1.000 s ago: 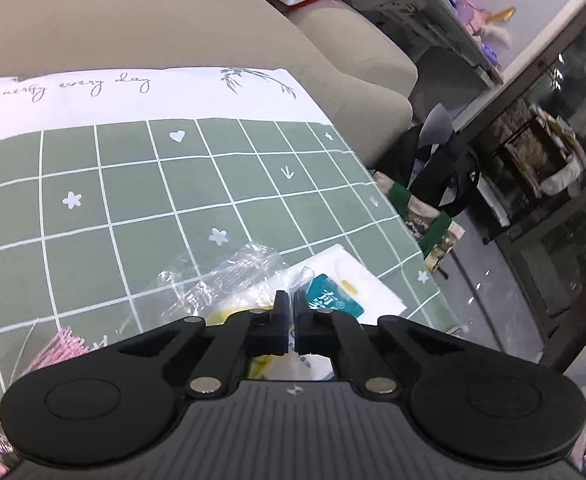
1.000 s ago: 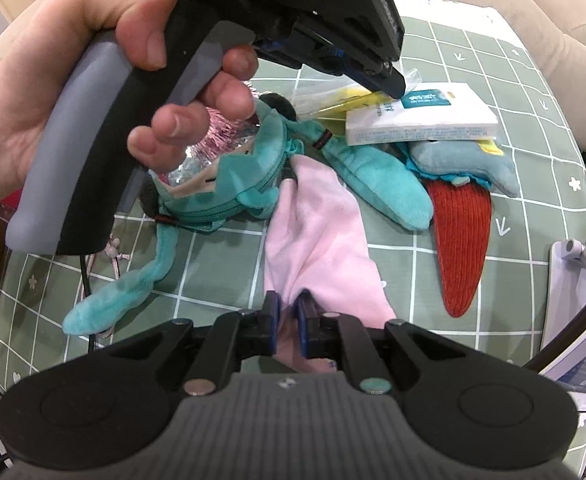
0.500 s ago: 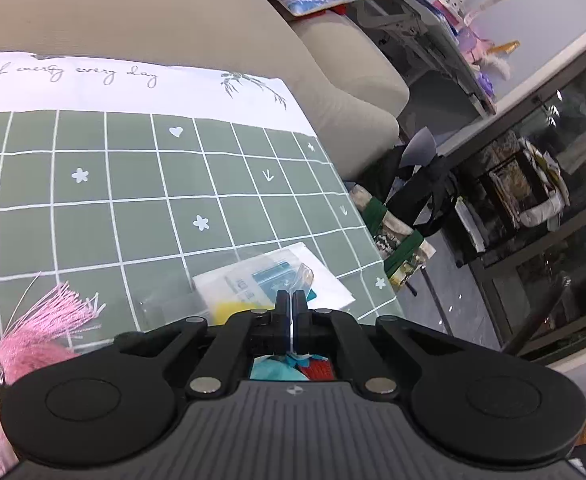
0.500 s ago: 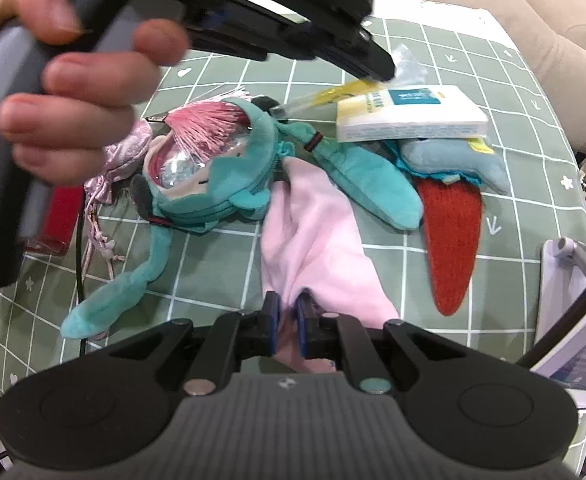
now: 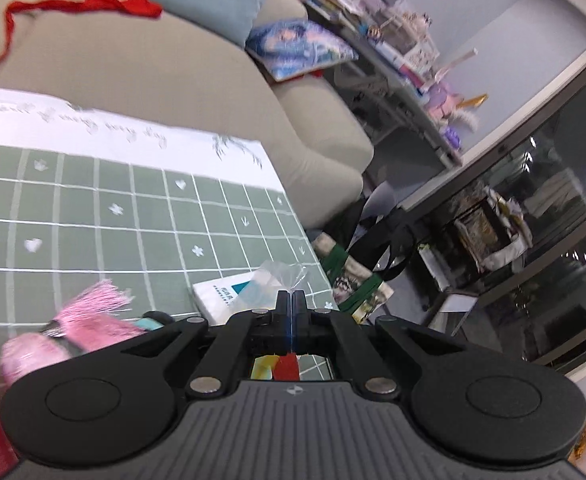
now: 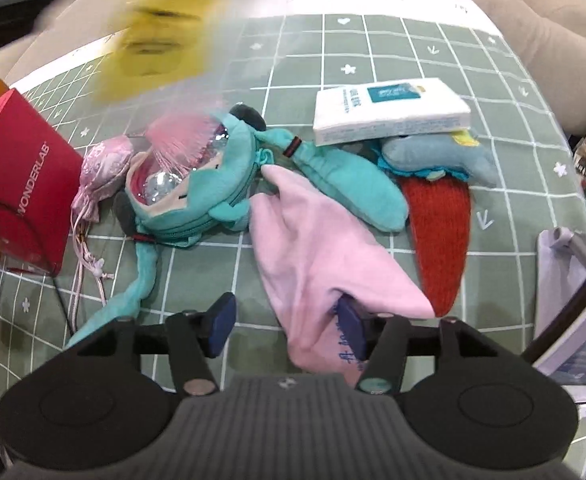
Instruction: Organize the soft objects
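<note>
One pink cloth (image 6: 313, 248) lies between the right tool (image 6: 285, 318), jaws opening

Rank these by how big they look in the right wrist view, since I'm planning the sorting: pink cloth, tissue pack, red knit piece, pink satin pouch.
1. pink cloth, though it lies nearest the camera
2. tissue pack and red knit piece, too alike to rank
3. pink satin pouch

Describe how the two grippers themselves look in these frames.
Both match: a ribbed dark grey body with a small white mark, two round black discs at the sides, black linkage arms with silver pivots. The left gripper has black fingers; the right gripper shows dark blue pads. No cables, sleeves or hands show.
</note>
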Demonstrator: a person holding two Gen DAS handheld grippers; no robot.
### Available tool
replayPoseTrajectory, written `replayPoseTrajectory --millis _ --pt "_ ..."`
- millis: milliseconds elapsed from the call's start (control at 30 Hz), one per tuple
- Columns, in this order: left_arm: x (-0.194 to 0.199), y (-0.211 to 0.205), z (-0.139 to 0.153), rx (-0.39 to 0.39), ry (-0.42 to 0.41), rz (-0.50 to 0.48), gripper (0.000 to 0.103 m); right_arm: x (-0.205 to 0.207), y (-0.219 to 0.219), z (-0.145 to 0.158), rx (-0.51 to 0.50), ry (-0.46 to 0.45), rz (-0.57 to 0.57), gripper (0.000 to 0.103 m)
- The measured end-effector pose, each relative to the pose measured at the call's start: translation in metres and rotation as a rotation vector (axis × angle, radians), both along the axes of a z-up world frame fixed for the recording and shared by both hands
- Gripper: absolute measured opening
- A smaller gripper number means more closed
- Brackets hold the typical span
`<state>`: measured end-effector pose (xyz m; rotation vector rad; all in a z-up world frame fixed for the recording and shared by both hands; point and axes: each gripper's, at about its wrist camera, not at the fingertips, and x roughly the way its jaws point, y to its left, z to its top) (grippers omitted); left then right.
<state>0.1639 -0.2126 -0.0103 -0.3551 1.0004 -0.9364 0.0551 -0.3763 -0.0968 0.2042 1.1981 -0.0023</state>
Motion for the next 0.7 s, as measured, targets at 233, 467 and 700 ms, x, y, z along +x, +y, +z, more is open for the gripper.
replayPoseTrajectory --millis 233,467,700 --pt "-0.024 0.065 0.037 -0.042 -0.035 0.063 0.0 0.004 0.008 -0.003 -0.043 -0.039 0.002 0.053" --pt "-0.046 0.122 0.058 -0.076 -0.067 0.123 0.0 -0.001 0.003 0.001 -0.116 -0.043 -0.088 0.0" --pt "-0.065 0.181 0.081 -0.066 -0.118 0.207 0.0 -0.007 0.037 0.07 -0.14 -0.185 -0.022 0.0"
